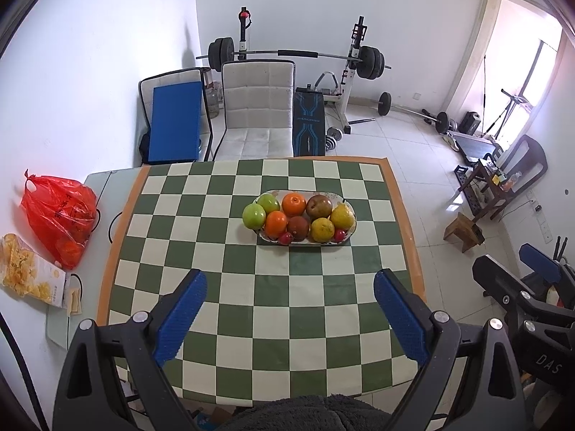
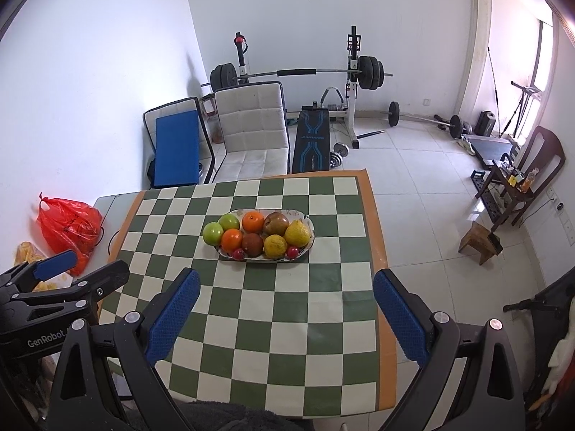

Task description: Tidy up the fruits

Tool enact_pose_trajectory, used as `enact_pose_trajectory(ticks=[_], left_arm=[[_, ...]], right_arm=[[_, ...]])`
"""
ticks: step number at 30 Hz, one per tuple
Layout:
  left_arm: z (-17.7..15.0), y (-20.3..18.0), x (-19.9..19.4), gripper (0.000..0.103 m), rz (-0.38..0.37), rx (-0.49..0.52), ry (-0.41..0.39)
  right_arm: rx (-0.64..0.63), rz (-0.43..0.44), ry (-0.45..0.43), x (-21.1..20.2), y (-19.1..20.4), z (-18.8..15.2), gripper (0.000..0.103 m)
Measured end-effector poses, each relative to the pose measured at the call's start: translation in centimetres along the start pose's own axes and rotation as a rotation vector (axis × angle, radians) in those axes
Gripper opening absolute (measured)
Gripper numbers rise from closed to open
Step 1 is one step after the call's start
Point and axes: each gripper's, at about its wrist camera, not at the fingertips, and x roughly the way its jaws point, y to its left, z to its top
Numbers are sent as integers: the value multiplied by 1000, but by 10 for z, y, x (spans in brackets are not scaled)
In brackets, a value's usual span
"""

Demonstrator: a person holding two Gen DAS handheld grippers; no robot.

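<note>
hovering left hand-held gripper (image 1: pixel 290 294) and right hand-held gripper (image 2: pixel 286 292) both spread apart, fruit plate (image 1: pixel 346 204) unobstructed, red bag (image 1: pixel 61 215) aside

My left gripper (image 1: pixel 290 309) and right gripper (image 2: pixel 286 310) are black plastic frames with bumpy blue finger pads (image 1: pixel 181 318) and round silver screws (image 1: pixel 438 316). White "GenRobot" lettering (image 2: pixel 46 341) marks the left one.

left gripper (image 1: pixel 290 287) — fingers spread, right gripper (image 2: pixel 286 287) — fingers spread
</note>
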Motion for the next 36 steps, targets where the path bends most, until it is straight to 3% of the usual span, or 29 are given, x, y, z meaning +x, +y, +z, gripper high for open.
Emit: enact_pose_trajectory(ticks=[8,23,36], left_arm=[[6,4,30,95,51,-11,-31],[11,12,105,95,118,-19,26],[15,17,125,95,130,-30,19]], right_arm=[[-10,-31,-17,47,-5,4,99],[-5,-69,29,154,-20,7,99],[-11,-72,48,180,-21,9,100]])
